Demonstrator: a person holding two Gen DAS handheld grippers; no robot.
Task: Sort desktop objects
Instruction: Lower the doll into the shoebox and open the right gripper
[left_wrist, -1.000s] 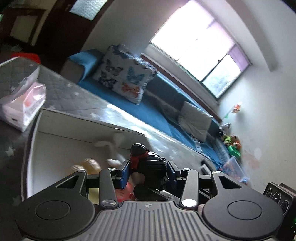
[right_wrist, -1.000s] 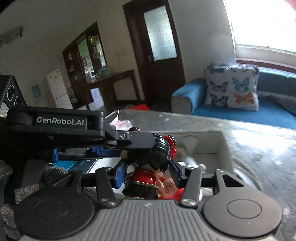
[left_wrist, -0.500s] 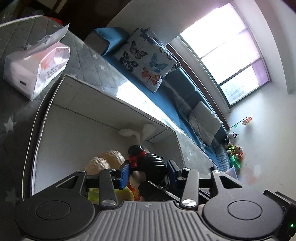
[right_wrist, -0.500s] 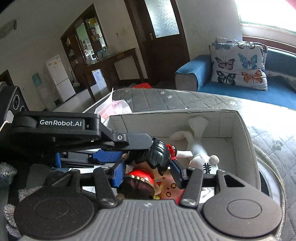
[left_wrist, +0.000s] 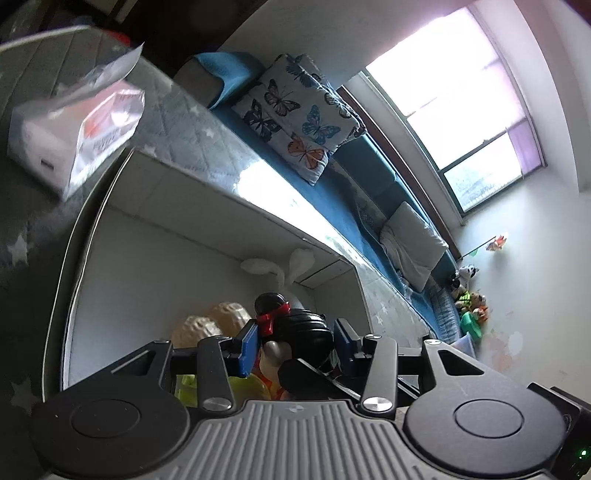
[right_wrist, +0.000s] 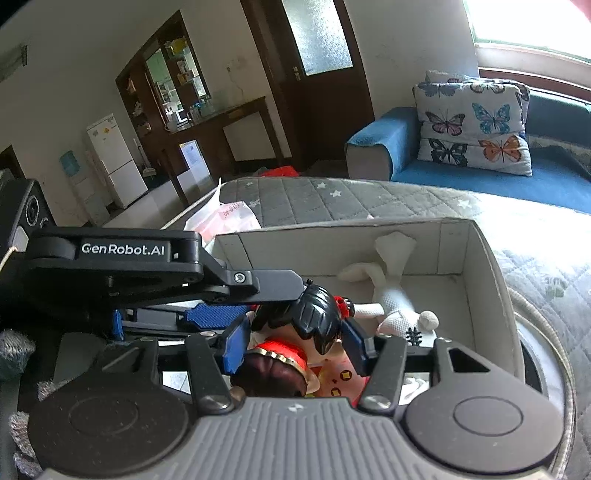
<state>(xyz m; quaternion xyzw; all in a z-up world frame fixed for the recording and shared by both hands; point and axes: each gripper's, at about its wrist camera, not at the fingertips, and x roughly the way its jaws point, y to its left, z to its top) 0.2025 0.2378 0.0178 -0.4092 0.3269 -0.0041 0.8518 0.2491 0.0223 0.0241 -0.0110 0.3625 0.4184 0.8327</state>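
Right wrist: doll (right_wrist: 314, 325) between tongs (right_wrist: 295, 345).

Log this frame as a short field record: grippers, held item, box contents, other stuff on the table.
left gripper: shut on the doll
right gripper: shut on the doll
doll: black hair, red hair tie, red outfit; held over the box's near end
box: white, open top, on the grey quilted table cover
box contents: white plush rabbit, two beige bumpy toys, something yellow-green
outside box: tissue pack, beside the box's far-left corner
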